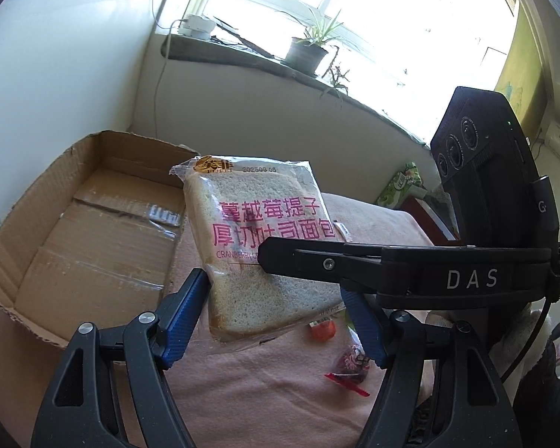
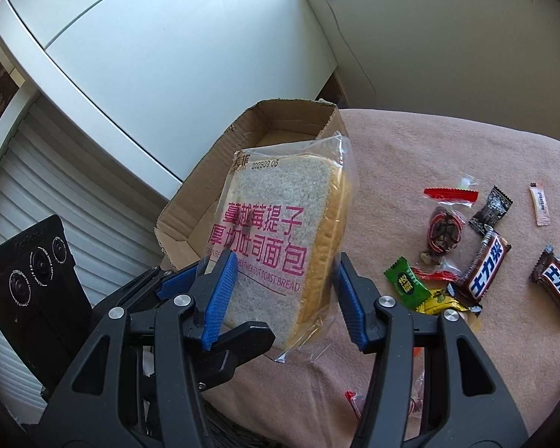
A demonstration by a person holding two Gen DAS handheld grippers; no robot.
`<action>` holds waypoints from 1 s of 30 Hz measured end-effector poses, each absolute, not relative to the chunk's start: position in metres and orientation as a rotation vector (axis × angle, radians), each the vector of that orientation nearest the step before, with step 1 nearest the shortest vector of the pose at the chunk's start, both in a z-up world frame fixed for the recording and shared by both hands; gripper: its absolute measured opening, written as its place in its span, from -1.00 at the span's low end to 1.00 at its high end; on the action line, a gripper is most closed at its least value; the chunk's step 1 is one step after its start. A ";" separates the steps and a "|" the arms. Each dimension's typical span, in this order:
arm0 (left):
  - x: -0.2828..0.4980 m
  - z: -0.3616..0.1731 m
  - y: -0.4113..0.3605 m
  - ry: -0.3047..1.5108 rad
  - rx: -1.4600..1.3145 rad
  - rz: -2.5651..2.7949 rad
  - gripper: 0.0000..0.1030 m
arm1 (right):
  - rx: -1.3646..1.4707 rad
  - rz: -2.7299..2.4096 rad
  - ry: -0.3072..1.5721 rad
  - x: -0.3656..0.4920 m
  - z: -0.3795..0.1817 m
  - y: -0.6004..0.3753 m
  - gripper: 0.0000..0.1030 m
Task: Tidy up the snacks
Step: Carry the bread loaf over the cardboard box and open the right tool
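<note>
Bread pack [image 2: 280, 246] between cardboard box [image 2: 220, 183] and candies [image 2: 481, 261].

Clear glossy plastic bag of sliced toast bread [image 2: 280, 246]: film crinkled, glare at seams; crumb inside porous, matt.
Open brown corrugated cardboard box [image 1: 74, 231]: matt, torn rough rims, shiny tape strips on floor.
Pink fleece-like cloth cover [image 2: 429, 156]: soft, matt.
Small foil-glossy candy wrappers [image 2: 485, 265] toward cover's right edge.
Blue ribbed gripper pads [image 2: 220, 298]: textured plastic; black frame matt, steel screws bright.

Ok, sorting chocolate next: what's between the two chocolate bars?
Just bare pink blanket between one chocolate bar and the other chocolate bar, per the right wrist view.
</note>
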State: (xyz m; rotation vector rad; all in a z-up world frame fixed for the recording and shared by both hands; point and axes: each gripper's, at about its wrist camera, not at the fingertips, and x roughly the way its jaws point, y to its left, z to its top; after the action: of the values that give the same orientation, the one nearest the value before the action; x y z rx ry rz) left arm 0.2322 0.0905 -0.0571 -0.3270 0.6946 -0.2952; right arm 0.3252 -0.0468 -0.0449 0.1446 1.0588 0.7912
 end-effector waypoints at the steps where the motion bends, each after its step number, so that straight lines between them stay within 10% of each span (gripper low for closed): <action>1: 0.232 -0.057 0.099 0.692 -0.332 -0.284 0.40 | 0.139 0.801 1.060 0.326 -0.044 -0.039 0.07; 30: 0.254 -0.081 0.182 0.747 -0.390 -0.086 0.40 | 0.043 0.933 1.112 0.357 -0.075 0.071 0.08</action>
State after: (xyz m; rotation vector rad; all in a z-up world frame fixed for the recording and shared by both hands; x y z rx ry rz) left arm 0.2542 0.1824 -0.0810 -0.3900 0.7474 -0.0858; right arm 0.3574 0.0715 -0.0752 0.0427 1.1122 0.9326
